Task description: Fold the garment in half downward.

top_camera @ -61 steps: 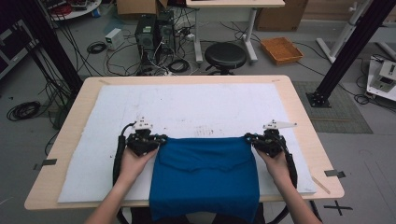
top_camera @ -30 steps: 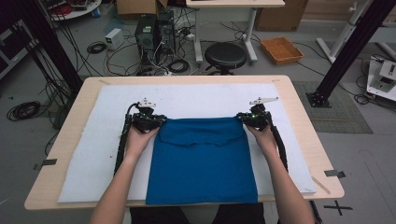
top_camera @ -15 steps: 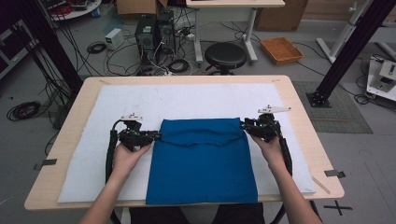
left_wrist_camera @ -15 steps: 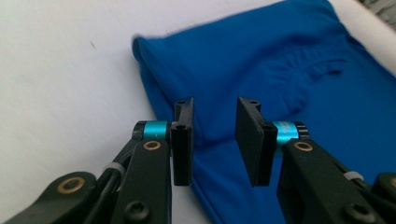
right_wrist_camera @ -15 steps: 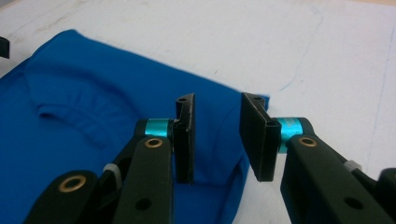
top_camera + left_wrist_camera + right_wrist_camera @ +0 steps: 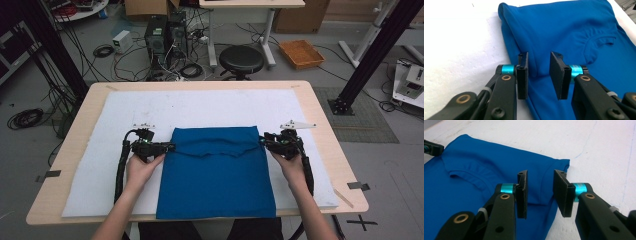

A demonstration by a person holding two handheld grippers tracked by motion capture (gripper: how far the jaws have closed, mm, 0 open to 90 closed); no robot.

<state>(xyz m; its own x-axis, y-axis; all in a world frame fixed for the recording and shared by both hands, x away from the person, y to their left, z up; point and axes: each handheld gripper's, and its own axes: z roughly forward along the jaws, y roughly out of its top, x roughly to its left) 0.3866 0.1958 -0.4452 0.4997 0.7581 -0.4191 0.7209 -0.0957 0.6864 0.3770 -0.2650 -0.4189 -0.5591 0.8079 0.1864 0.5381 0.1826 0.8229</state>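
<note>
Left hand-held gripper point(image 6: 167, 147) lies at the left edge of the folded blue shirt point(image 6: 217, 172), jaws parted, fabric edge between them but not pinched. Shirt lies flat on the white mat point(image 6: 210, 110) covering the tabletop point(image 6: 325, 125), collar toward the far side. Right hand-held gripper point(image 6: 265, 140) at the shirt's right edge, jaws likewise apart, released.

A folded blue shirt point(image 6: 217, 170) lies flat on the white mat point(image 6: 210, 107).
</note>
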